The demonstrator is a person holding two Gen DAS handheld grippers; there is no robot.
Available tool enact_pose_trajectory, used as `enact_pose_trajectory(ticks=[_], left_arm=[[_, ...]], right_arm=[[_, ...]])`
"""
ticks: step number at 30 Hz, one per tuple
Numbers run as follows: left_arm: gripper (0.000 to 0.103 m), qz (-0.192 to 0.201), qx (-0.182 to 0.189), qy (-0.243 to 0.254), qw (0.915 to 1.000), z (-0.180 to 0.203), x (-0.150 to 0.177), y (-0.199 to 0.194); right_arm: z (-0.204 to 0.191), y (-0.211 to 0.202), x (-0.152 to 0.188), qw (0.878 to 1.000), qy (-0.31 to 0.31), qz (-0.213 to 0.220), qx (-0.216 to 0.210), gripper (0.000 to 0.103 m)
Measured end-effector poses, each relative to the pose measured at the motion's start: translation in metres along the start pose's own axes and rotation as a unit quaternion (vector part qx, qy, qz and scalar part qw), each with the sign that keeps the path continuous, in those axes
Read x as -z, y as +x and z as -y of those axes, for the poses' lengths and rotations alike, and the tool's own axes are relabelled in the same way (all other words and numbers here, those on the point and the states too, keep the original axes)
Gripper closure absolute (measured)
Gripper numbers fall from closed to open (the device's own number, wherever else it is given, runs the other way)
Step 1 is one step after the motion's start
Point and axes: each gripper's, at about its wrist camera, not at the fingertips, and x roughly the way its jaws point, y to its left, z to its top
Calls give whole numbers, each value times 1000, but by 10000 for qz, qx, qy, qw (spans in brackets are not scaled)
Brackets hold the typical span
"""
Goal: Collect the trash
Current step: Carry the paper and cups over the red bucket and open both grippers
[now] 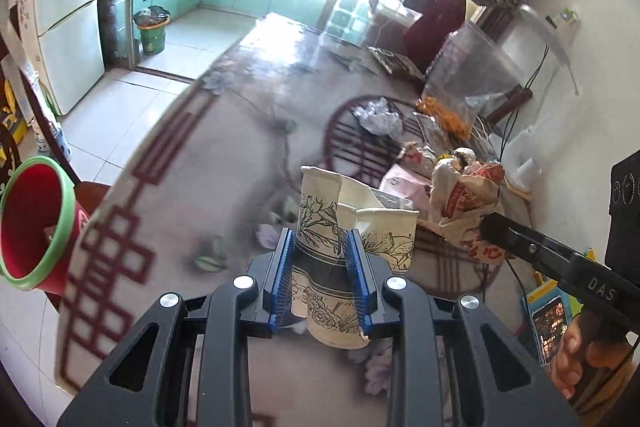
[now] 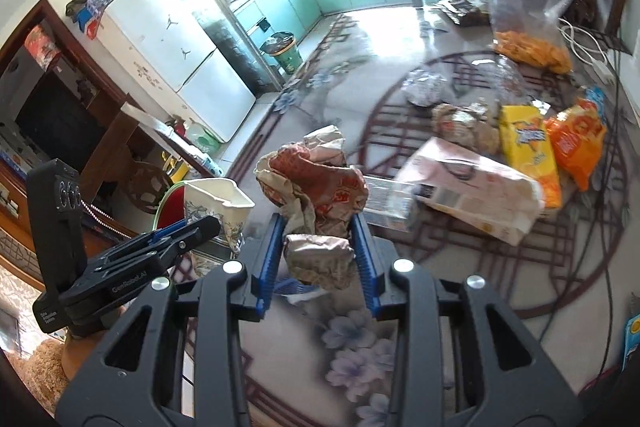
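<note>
In the left wrist view my left gripper point(image 1: 320, 247) is shut on a crushed paper cup point(image 1: 320, 215) printed with flowers, held above the glass-topped table point(image 1: 192, 187). A red bin with a green rim point(image 1: 32, 223) stands off the table's left edge. My right gripper point(image 2: 320, 227) is shut on a crumpled brown and red paper wrapper point(image 2: 316, 187), also lifted off the table. Each gripper shows in the other's view: the right gripper point(image 1: 486, 225) with its wrapper point(image 1: 468, 195), the left gripper point(image 2: 212, 223) with its cup point(image 2: 216, 203) in front of the bin point(image 2: 168, 211).
On the table lie a foil ball point(image 1: 380, 119), a clear bag of orange snacks point(image 1: 460, 87), a pink box point(image 2: 472, 187), a yellow packet point(image 2: 528, 151), an orange packet point(image 2: 576, 143) and cables. A phone point(image 1: 552, 323) lies at the right edge. A green bin point(image 1: 152, 31) stands in the kitchen.
</note>
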Motion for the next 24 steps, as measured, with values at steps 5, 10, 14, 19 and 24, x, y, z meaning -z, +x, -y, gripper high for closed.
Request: enact_pose_trajectory(ticks=[5,10,14,19,24], left_arm=[[78,10,36,-60,10000,-32,-3,-11],[78,-20,-13,-113,9999,-63,-6,-19],[78,-60,-82,-196,9998,-92,-11,-22],[78,-52,-141,-209,9997,-120,-17,-27],[78,5,-224,-286,9993,-151,-23,-36]], right_arm=[[-36,14,-1,9999,-122,-20,21,68],[-68,33,1,9998,-162,-97,25,68],[-87,45,1,9998,-177,-127,28,68],[-111,61,0,9997,-220,-141,30,68],[-138,77,-2,9990,-375,-222,41,68]])
